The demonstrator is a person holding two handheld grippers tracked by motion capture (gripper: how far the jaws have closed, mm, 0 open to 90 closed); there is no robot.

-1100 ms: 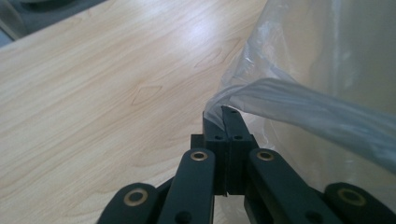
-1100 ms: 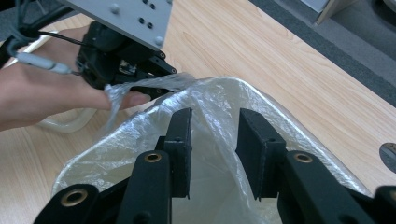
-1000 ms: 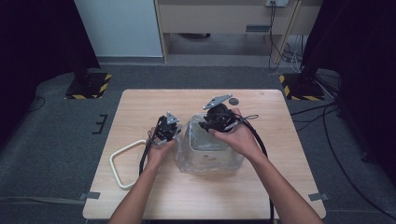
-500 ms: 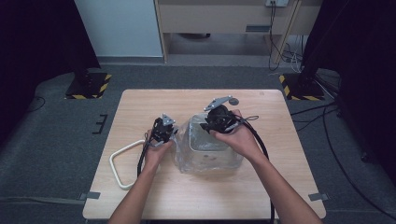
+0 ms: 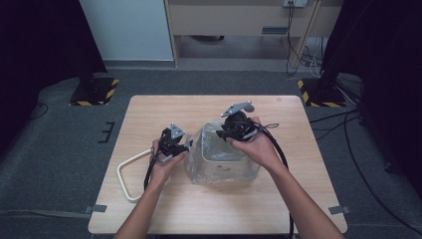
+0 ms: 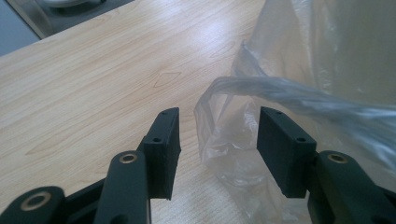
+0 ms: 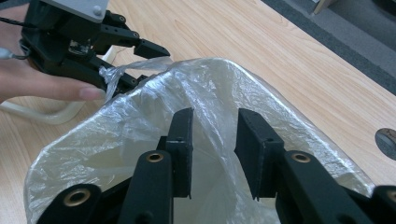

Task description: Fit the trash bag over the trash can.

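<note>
A clear plastic bag (image 5: 219, 167) sits over a pale tub in the middle of the wooden table (image 5: 159, 114). My left gripper (image 5: 187, 147) is at the bag's left edge. Its jaws have just been opening, and it stands open (image 6: 217, 135) with a twisted strip of the bag (image 6: 224, 126) loose between the pads. From the right gripper view the left gripper (image 7: 144, 67) shows a wisp of film at its tips. My right gripper (image 5: 227, 134) points down into the bag's mouth from the far side. It is open (image 7: 212, 140), with a fold of the bag (image 7: 140, 121) between its jaws and the pads apart.
A white loop-shaped handle (image 5: 127, 174) lies on the table left of my left hand, and it also appears in the right gripper view (image 7: 37, 114). A round grey disc (image 7: 387, 140) is set into the tabletop beyond the bag. Black cables trail from both grippers toward the table's near edge.
The left gripper's jaws have opened and let go of the bag's edge, and the hand has shifted slightly. The right hand has kept still.
</note>
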